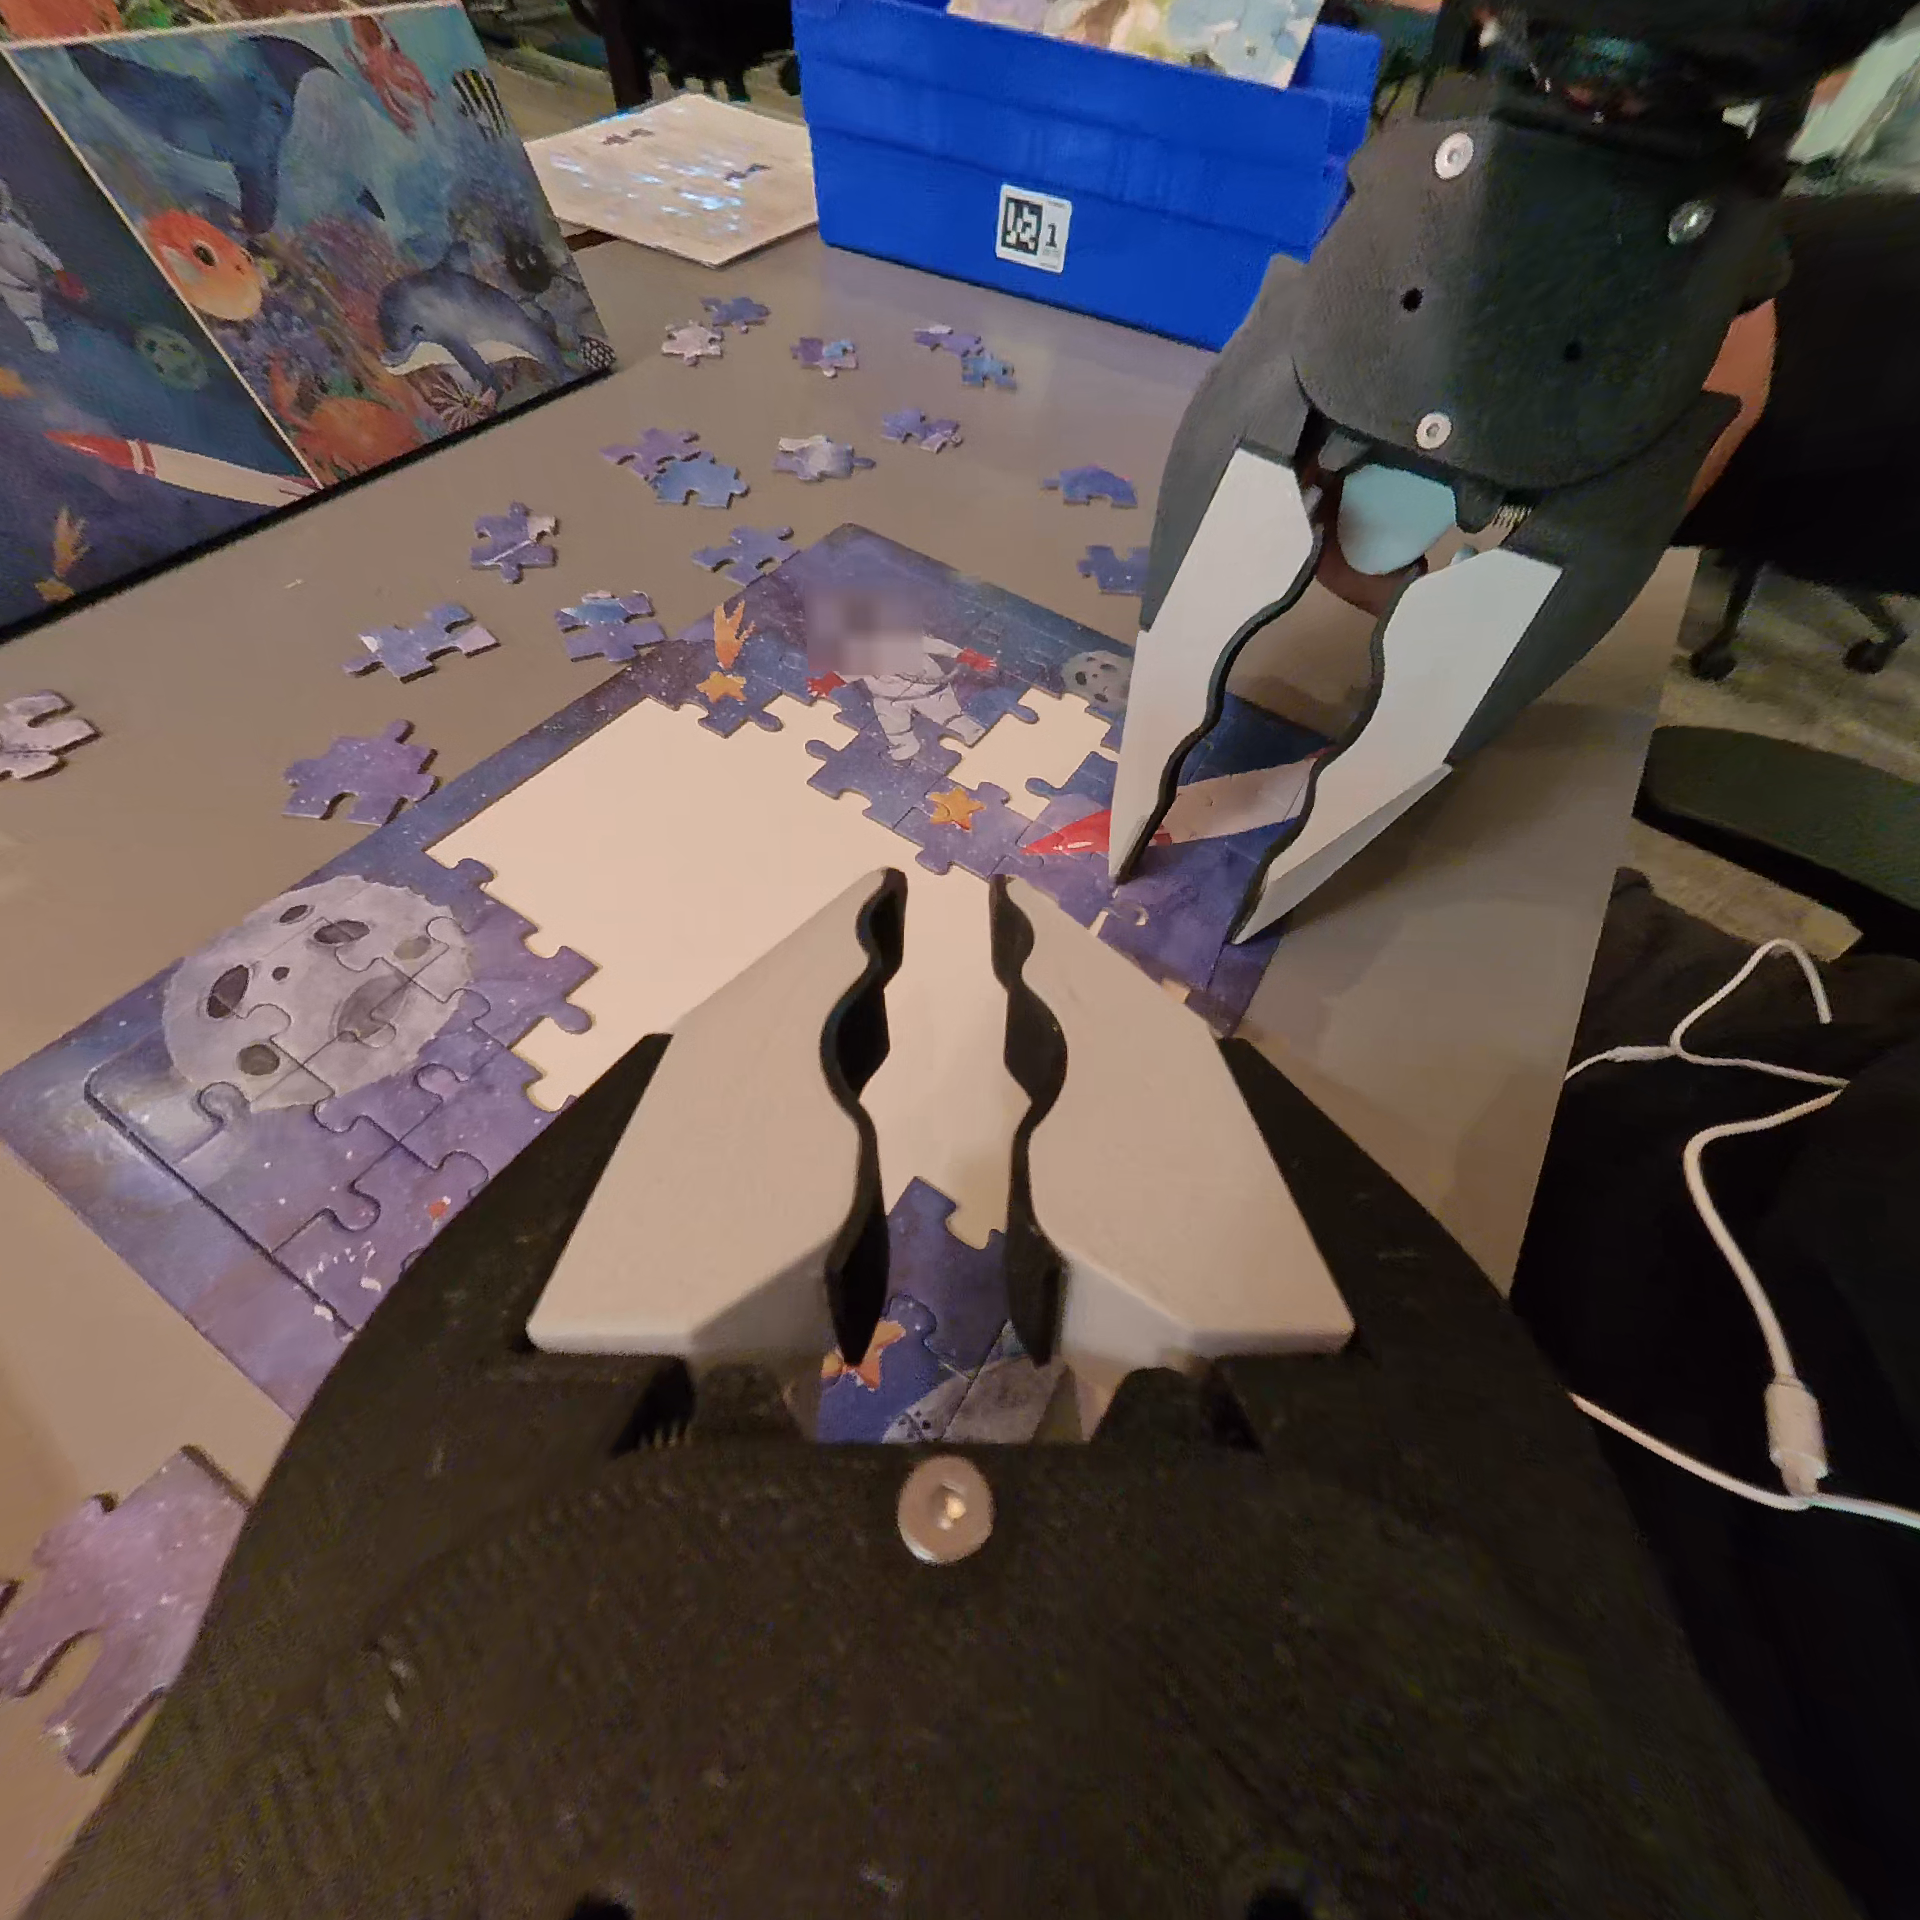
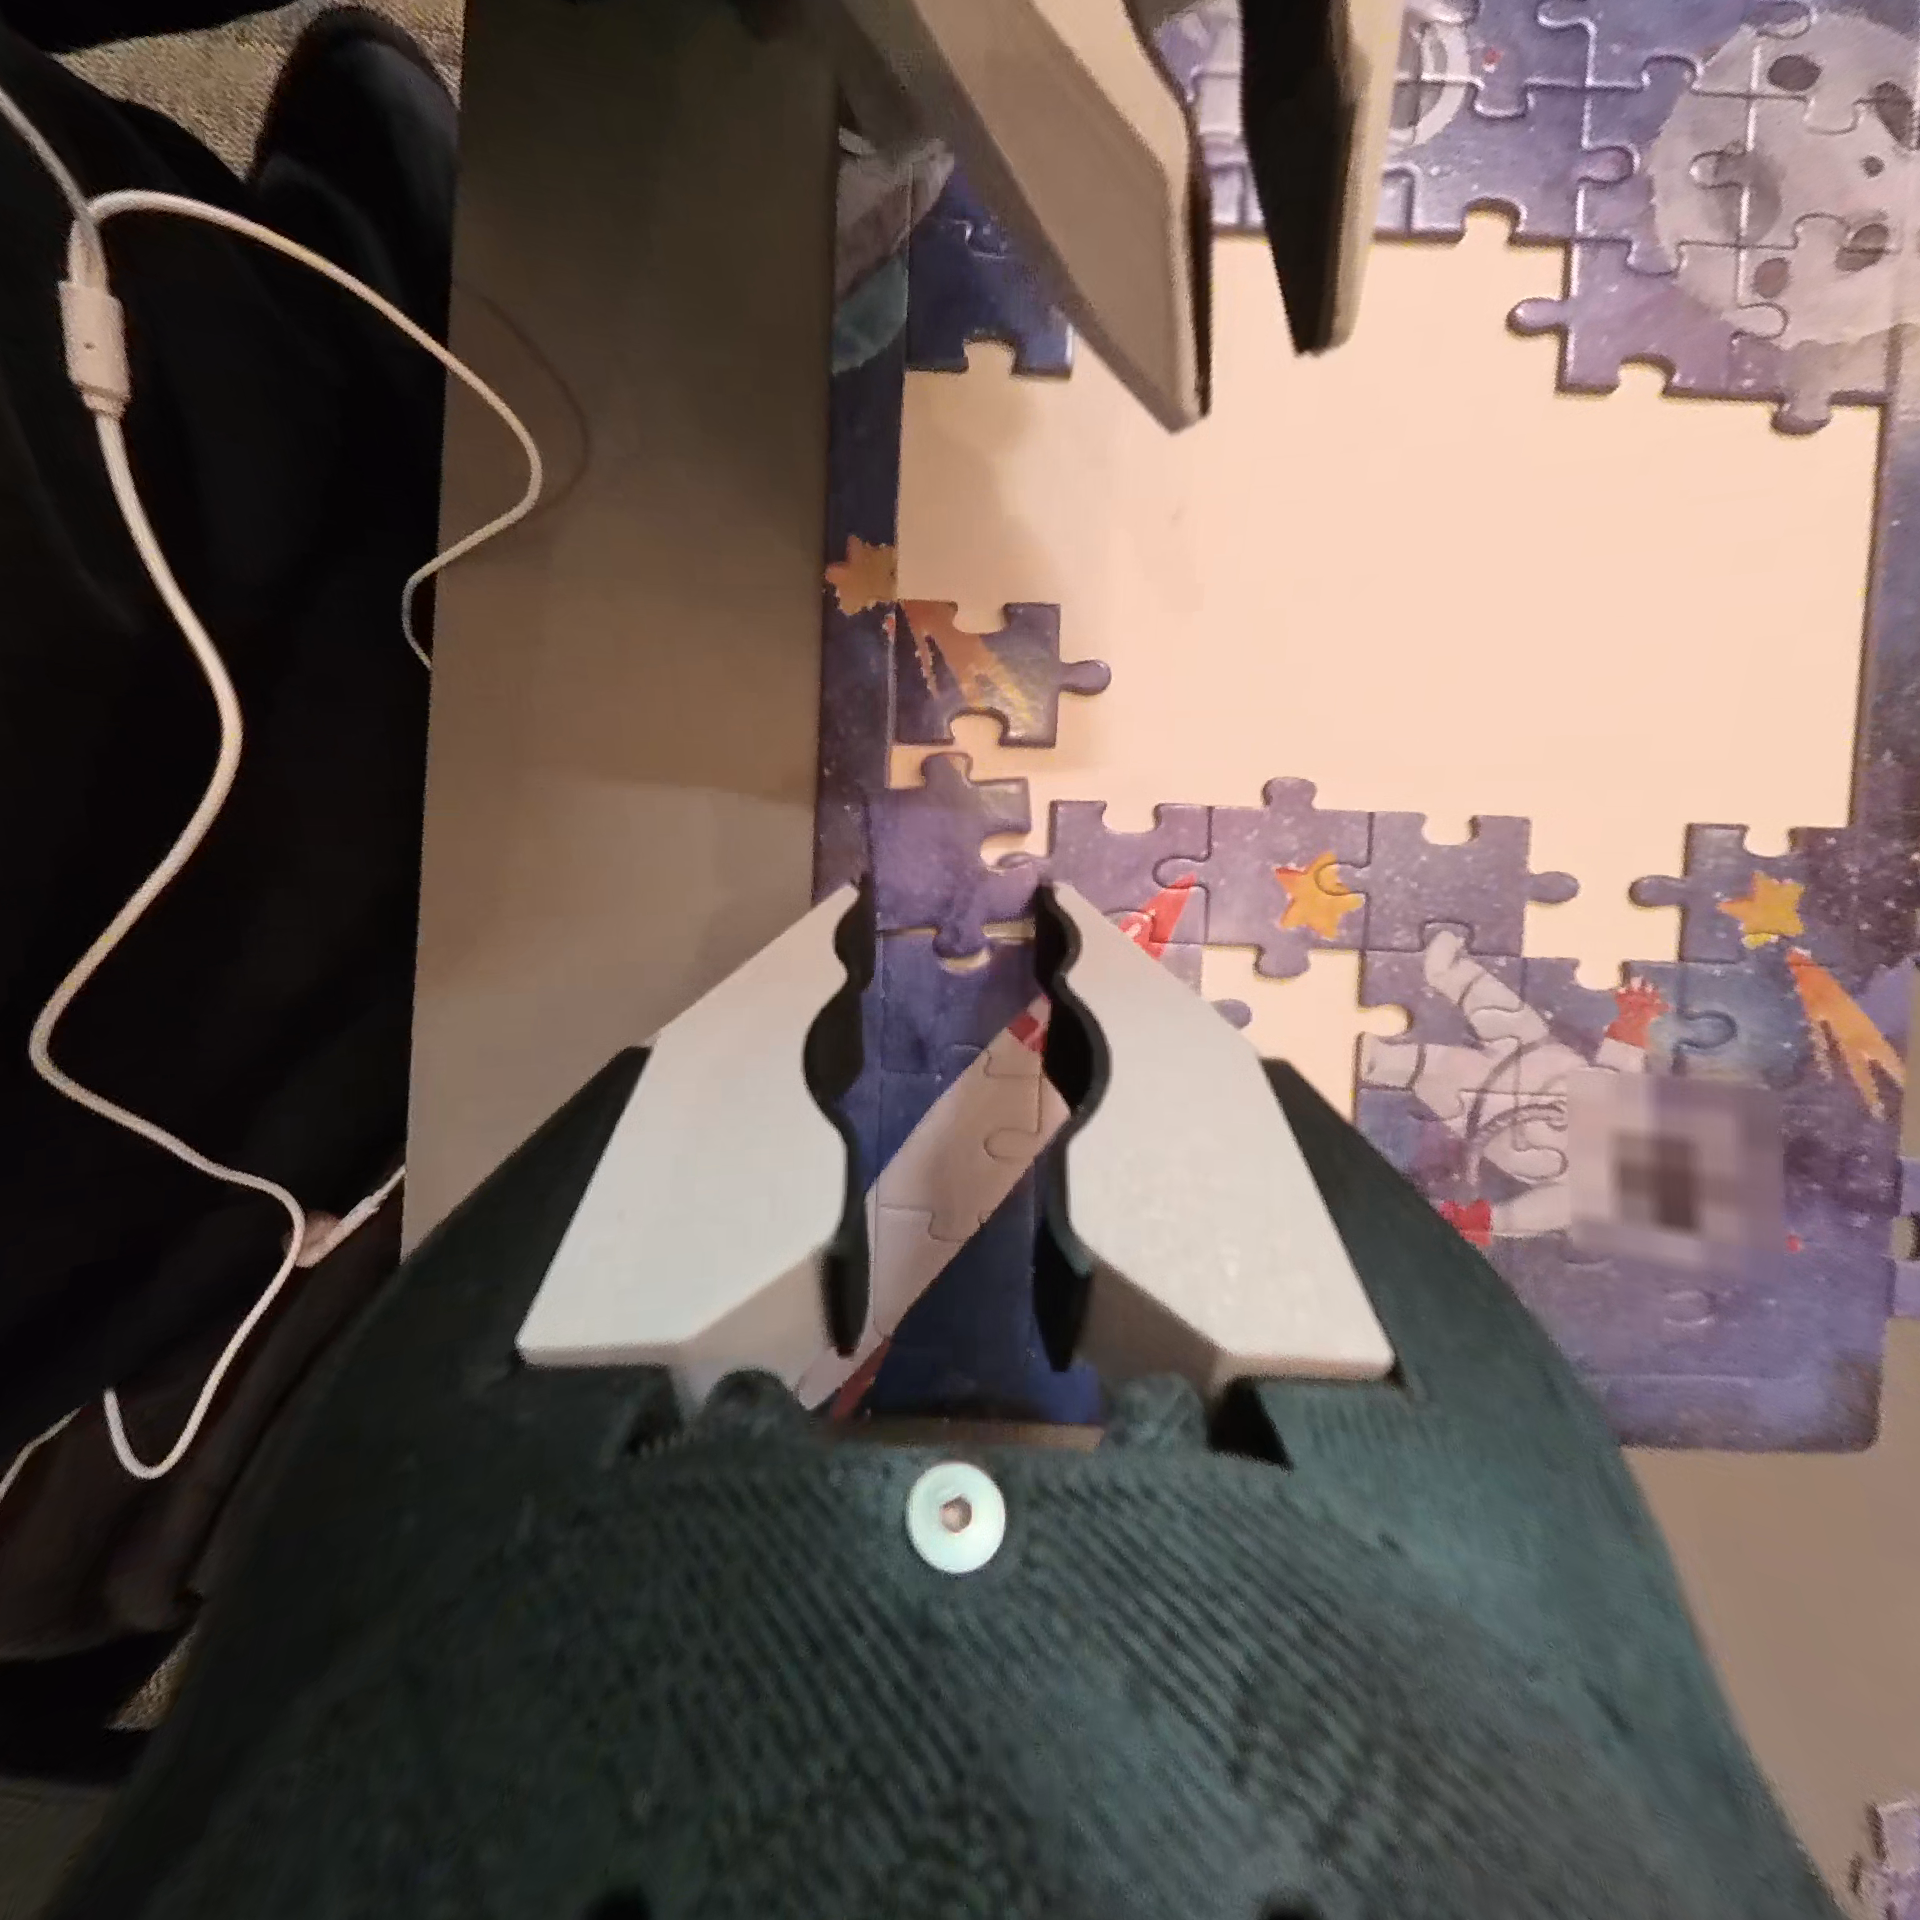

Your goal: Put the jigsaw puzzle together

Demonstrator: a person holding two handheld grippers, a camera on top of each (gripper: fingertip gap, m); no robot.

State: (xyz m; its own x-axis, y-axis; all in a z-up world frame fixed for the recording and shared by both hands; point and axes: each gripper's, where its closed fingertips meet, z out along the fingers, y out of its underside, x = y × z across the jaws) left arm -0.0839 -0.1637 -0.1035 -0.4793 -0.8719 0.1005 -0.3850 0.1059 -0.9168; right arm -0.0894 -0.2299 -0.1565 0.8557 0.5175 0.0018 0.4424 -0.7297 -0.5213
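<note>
Puzzle board [image 1: 260, 1195] on grey table [image 1: 260, 582], partly filled, cream gap mid-board. Left gripper [image 1: 945, 883] hovers over that gap, fingers slightly apart, nothing between them. Right gripper [image 2: 951, 899] at 2 o'clock from it, tips down on the board's edge by the rocket pieces [image 2: 966, 1132], jaws parted, gripping nothing. Loose pieces [image 1: 665, 468] at 11 o'clock, blue bin [image 1: 1070, 135] at 12.
</note>
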